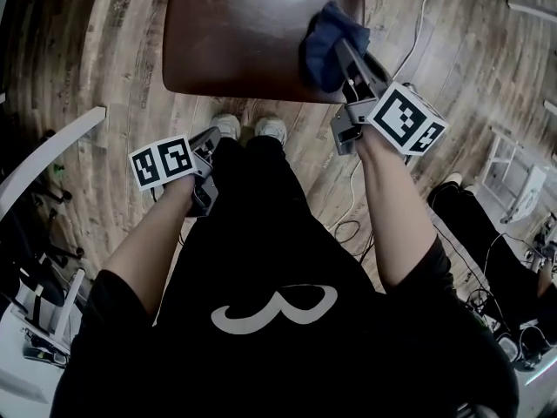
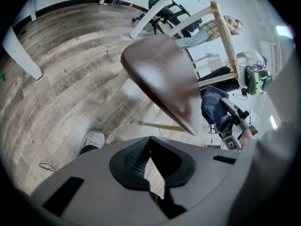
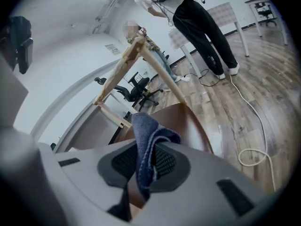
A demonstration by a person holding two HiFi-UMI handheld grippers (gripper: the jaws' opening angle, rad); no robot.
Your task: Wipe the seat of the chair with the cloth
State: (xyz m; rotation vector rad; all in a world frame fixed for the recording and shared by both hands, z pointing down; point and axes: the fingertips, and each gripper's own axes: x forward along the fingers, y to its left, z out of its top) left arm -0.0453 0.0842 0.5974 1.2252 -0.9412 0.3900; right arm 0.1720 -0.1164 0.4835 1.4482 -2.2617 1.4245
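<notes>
Cloth (image 1: 324, 46) at seat's (image 1: 235, 33) right edge, upper frame.
The right gripper (image 1: 344, 55) clamps the bunched blue cloth; bare brown seat spreads leftward; the left gripper (image 1: 209, 142) hangs closed, empty.

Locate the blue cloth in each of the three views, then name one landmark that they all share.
Head view: top, right of centre; the cloth is at the seat's near right corner, in the right gripper.
Left gripper view: right of centre, beside the seat's lower edge.
Right gripper view: centre, lower half, clamped between the jaws.
Shared landmark: the brown chair seat, seen in all three.
</notes>
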